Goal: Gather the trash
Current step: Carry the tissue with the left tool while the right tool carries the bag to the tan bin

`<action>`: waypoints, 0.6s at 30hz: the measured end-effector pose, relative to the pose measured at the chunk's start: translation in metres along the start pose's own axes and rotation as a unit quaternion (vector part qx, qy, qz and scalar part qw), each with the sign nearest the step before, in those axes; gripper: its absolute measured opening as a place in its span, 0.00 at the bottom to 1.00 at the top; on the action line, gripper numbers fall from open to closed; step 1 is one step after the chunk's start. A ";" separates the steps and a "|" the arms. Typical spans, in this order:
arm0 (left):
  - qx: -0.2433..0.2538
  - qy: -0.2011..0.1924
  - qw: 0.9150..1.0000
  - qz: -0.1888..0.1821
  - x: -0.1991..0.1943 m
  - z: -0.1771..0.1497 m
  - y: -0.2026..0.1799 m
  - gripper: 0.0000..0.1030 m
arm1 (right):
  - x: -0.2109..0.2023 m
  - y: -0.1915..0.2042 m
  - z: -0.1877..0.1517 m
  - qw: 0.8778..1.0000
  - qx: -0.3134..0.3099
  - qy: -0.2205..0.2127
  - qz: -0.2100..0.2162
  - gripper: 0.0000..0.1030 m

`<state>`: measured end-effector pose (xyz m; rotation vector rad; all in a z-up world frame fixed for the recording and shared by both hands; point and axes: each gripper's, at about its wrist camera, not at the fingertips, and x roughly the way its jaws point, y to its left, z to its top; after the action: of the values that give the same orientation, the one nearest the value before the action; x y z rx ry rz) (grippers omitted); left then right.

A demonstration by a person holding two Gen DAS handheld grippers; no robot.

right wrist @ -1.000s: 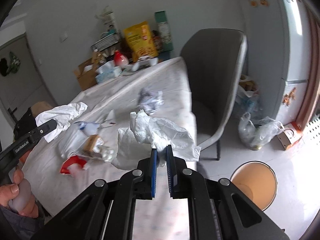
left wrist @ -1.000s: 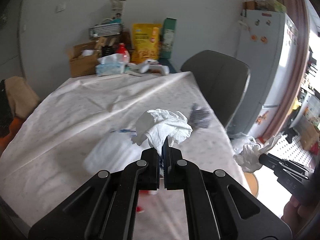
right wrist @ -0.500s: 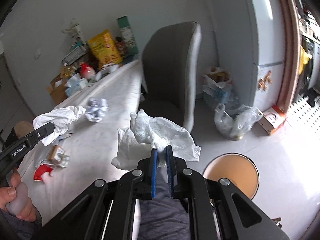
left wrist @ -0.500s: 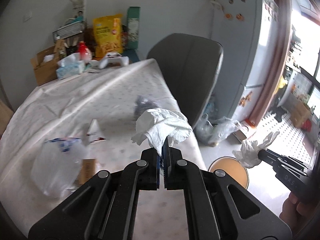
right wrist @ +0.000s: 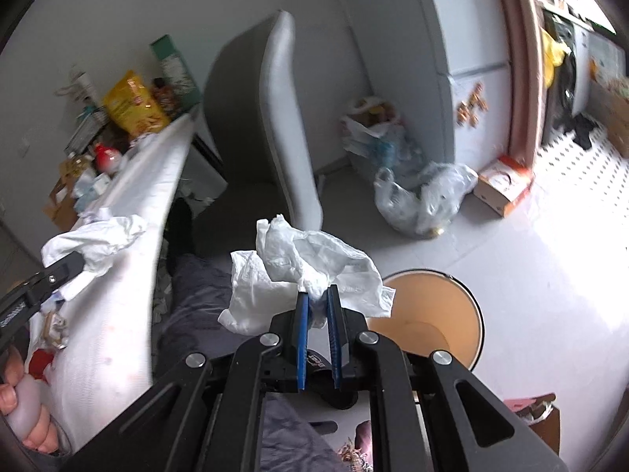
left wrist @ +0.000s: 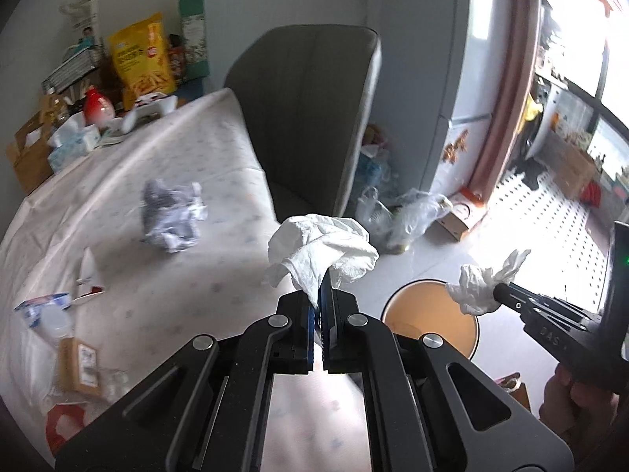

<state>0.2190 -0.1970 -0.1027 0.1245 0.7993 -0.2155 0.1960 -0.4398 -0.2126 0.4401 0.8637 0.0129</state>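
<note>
Both grippers, left (left wrist: 319,287) and right (right wrist: 316,299), have swung off the table (left wrist: 165,204) toward the orange bin (left wrist: 432,328), angled down, each pinched shut on its crumpled white tissue (left wrist: 322,251) (right wrist: 310,271), near the bin's rim.

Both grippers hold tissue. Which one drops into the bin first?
Likely right. Right gripper holds its tissue beside the bin rim; left gripper with its tissue sits back at the table edge.

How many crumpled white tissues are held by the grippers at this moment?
2. One tissue is in the left gripper, over the table edge; another tissue is in the right gripper, beside the bin.
</note>
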 end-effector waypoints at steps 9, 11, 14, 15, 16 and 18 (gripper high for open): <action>0.031 0.048 0.998 -0.024 0.046 0.002 -0.040 0.03 | 0.051 -0.055 -0.011 0.998 0.051 0.021 -0.021 0.13; 0.037 0.055 0.997 -0.027 0.053 0.003 -0.047 0.03 | 0.063 -0.069 -0.013 0.997 0.068 0.033 -0.025 0.19; 0.044 0.064 0.996 -0.032 0.062 0.003 -0.058 0.03 | 0.074 -0.084 -0.016 0.996 0.082 0.040 -0.022 0.48; 0.047 0.068 0.996 -0.035 0.065 0.004 -0.063 0.03 | 0.074 -0.088 -0.017 0.995 0.082 0.039 -0.026 0.52; 0.050 0.070 0.996 -0.037 0.067 0.004 -0.066 0.03 | 0.076 -0.093 -0.018 0.995 0.085 0.041 -0.028 0.52; 0.056 0.076 0.995 -0.044 0.073 0.005 -0.075 0.03 | 0.076 -0.103 -0.020 0.994 0.099 0.046 -0.031 0.52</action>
<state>0.2537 -0.2814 -0.1541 0.2142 0.9451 -0.3370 0.2136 -0.5117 -0.3186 0.6007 0.9734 -0.1118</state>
